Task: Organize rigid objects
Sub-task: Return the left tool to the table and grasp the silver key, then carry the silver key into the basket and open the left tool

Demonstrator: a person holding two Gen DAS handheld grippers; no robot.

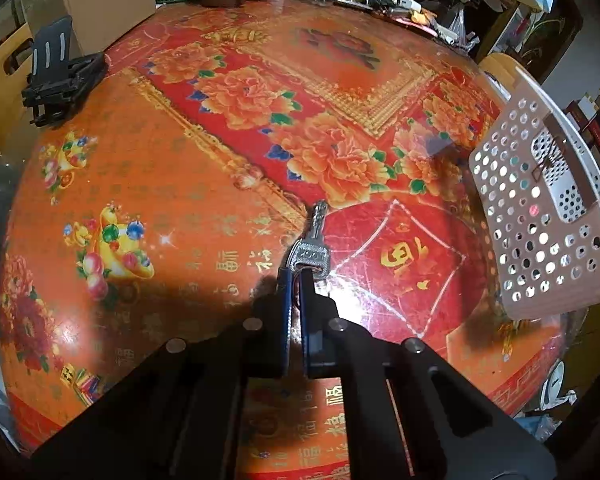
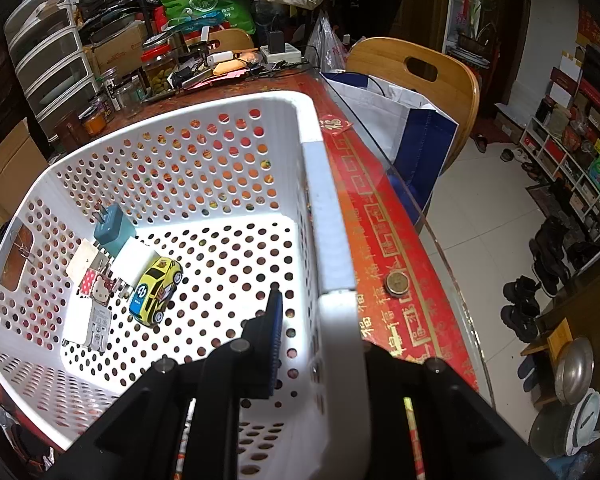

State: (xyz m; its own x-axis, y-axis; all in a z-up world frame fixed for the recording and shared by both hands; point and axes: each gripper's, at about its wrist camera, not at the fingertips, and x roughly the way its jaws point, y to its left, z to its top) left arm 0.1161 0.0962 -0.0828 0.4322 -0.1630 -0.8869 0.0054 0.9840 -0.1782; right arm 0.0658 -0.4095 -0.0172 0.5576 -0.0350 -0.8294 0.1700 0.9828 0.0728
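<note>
One silver key (image 1: pixel 314 246) lies on the tabletop (image 1: pixel 180 184), well in from its edges, head toward the left gripper (image 1: pixel 296 280), blade pointing away. The jaws are pressed onto the key's head, pinching it. One white perforated basket (image 2: pixel 332 240) stands at the tabletop's right edge; the right gripper (image 2: pixel 320 304) clamps its near rim, the outer finger hidden behind the wall. Inside lie one yellow toy car (image 2: pixel 156 290), one blue plug (image 2: pixel 112 228) and several small white items, hard to make out. One coin (image 2: pixel 397 283) rests beside the basket. One black stand (image 1: pixel 64 76) sits at the far left edge.
</note>
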